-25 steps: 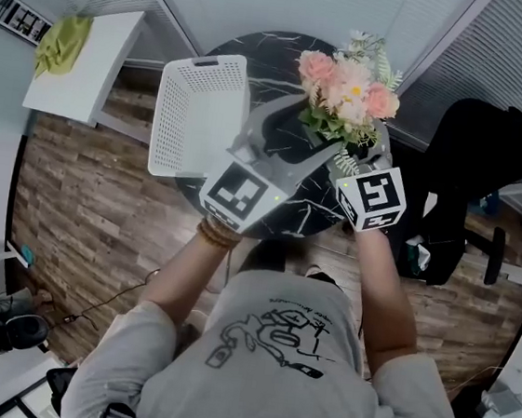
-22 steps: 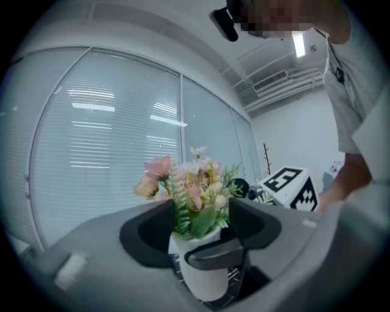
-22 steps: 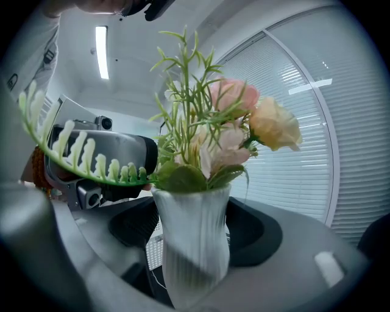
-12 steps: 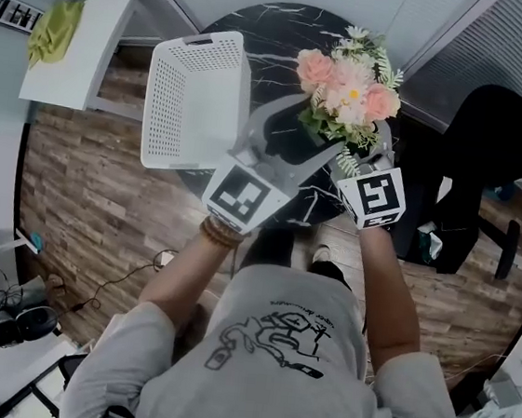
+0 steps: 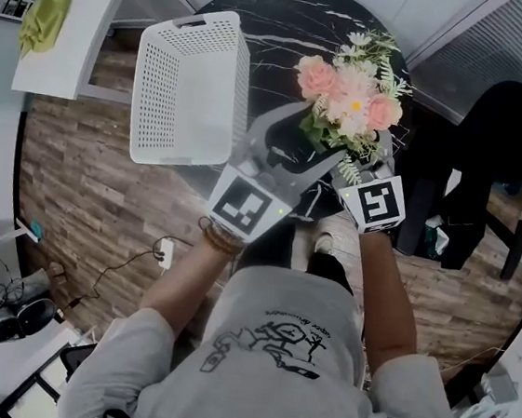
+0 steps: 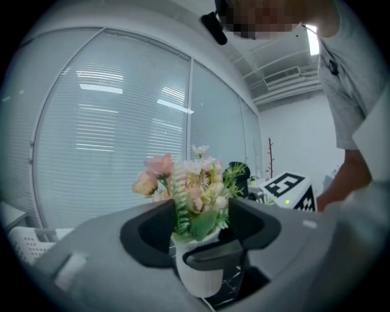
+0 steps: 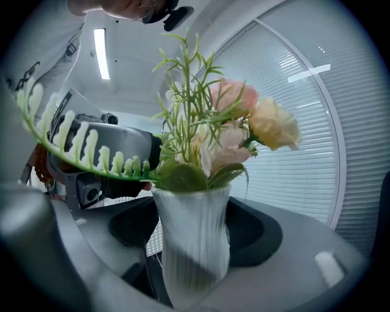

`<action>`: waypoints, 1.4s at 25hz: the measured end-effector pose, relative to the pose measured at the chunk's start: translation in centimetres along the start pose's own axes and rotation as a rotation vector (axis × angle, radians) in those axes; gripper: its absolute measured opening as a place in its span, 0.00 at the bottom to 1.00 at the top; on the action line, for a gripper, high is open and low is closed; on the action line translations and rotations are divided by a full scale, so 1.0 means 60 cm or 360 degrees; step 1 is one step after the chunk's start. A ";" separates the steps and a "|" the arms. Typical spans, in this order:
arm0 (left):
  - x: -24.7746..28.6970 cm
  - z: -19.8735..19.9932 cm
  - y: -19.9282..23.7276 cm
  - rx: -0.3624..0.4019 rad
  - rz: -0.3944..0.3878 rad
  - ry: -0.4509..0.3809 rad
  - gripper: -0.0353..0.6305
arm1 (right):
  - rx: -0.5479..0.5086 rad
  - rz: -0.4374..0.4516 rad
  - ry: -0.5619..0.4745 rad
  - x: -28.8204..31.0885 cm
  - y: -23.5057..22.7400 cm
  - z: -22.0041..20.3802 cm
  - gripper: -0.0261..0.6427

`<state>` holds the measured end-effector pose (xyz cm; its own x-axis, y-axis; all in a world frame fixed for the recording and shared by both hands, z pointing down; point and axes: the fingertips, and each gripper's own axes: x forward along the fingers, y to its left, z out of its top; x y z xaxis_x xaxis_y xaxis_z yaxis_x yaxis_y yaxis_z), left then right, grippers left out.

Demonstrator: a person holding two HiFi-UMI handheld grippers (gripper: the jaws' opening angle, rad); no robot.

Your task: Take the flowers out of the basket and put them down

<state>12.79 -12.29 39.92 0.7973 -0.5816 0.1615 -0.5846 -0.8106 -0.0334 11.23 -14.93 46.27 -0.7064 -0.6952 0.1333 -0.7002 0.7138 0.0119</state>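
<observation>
A bunch of pink and cream flowers (image 5: 349, 92) stands in a white ribbed vase (image 7: 192, 244), held upright over the black marble table (image 5: 282, 28), right of the white basket (image 5: 154, 79). My right gripper (image 5: 360, 159) is shut on the vase body, which fills the gap between its pads (image 7: 253, 234). My left gripper (image 5: 324, 134) comes in from the left, its dark pads (image 6: 152, 231) against the vase (image 6: 198, 274) just under the leaves. The vase's foot is hidden, so whether it touches the table cannot be told.
The basket lies empty on the table's left part, jutting over the edge. A white side table (image 5: 80, 70) with a green cloth (image 5: 39, 19) stands at far left. A black chair (image 5: 490, 173) is at right. Window blinds (image 6: 109, 134) run behind.
Both grippers have come down together with the vase of flowers, closer to the tabletop. The basket stays where it was on the table.
</observation>
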 end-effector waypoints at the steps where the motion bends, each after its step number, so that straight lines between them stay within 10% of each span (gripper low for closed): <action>1: 0.000 -0.007 0.001 -0.0003 0.0000 0.0001 0.47 | 0.0007 0.0002 -0.0015 0.002 0.002 -0.004 0.56; 35: 0.019 -0.156 0.000 -0.0054 -0.0054 0.0070 0.46 | 0.0166 -0.0010 -0.0065 0.030 0.012 -0.138 0.56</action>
<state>12.31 -12.34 49.35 0.8099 -0.5496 0.2050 -0.5626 -0.8267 0.0065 10.30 -14.98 54.75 -0.7040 -0.7041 0.0927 -0.7102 0.6982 -0.0908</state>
